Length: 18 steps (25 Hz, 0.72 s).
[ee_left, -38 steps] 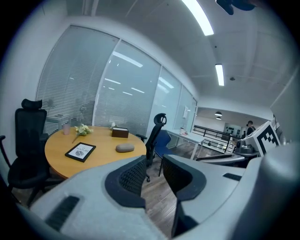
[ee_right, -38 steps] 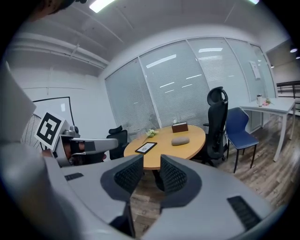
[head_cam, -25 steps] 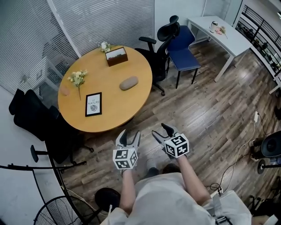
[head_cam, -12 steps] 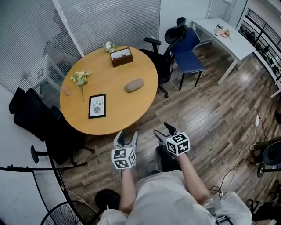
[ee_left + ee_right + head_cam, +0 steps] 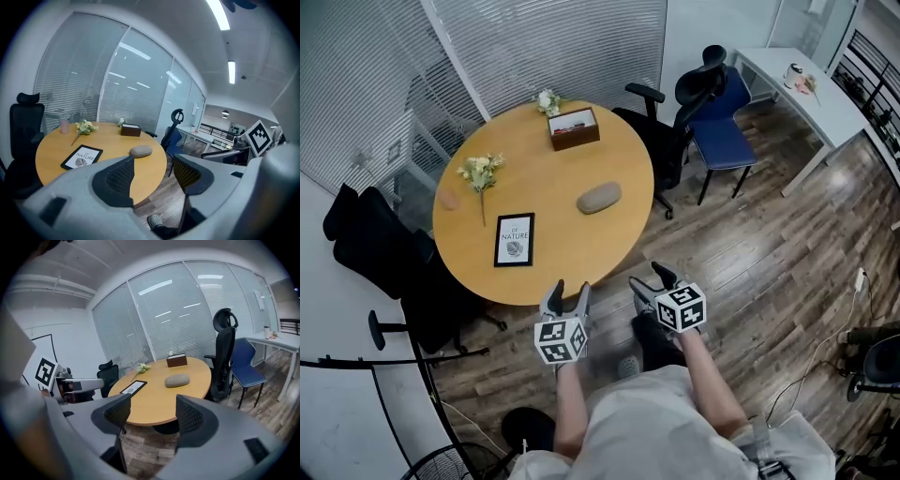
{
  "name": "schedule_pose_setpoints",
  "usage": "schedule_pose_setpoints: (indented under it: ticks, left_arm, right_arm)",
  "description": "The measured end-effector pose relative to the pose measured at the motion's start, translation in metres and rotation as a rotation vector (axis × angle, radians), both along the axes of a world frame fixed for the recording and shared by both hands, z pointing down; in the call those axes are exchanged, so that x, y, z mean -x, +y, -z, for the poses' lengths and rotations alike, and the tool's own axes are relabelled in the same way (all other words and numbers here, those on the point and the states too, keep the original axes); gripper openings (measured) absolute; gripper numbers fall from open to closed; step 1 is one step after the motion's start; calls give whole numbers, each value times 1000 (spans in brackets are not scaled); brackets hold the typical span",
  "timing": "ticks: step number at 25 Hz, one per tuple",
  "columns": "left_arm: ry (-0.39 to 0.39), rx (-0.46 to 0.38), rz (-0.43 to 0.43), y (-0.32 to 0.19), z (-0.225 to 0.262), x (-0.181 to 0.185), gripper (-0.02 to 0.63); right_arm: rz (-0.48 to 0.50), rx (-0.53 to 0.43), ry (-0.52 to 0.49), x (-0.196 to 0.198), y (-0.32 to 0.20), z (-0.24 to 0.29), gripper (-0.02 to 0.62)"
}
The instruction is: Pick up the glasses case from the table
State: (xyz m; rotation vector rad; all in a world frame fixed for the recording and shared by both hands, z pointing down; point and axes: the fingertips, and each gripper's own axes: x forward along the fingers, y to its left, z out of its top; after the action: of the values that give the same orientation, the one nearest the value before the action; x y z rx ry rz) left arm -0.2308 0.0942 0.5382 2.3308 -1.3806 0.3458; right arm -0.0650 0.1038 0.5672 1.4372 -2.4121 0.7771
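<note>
Grey and pebble-shaped, the soft glasses case [image 5: 599, 198] lies toward the right edge of the round wooden table [image 5: 553, 258], well apart from both claws. The left claw [image 5: 569, 291] and right claw [image 5: 646, 278] hang just short of the near edge, jaws apart and empty; the right's have just been opening. We judge it best to reach in with the right claw, set its jaws across the case's narrow middle, then close. Since a second ago, the near edge has drawn closer to both claws; the case has kept its spot.
</note>
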Motion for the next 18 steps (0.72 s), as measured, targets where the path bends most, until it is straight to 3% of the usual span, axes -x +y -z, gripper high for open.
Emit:
schedule_pose_setpoints:
  ticks: [18]
  left_arm:
    - [-25, 54, 27, -176, -13, -64, 244]
  right_arm:
    - [56, 51, -33, -72, -180, -23, 282]
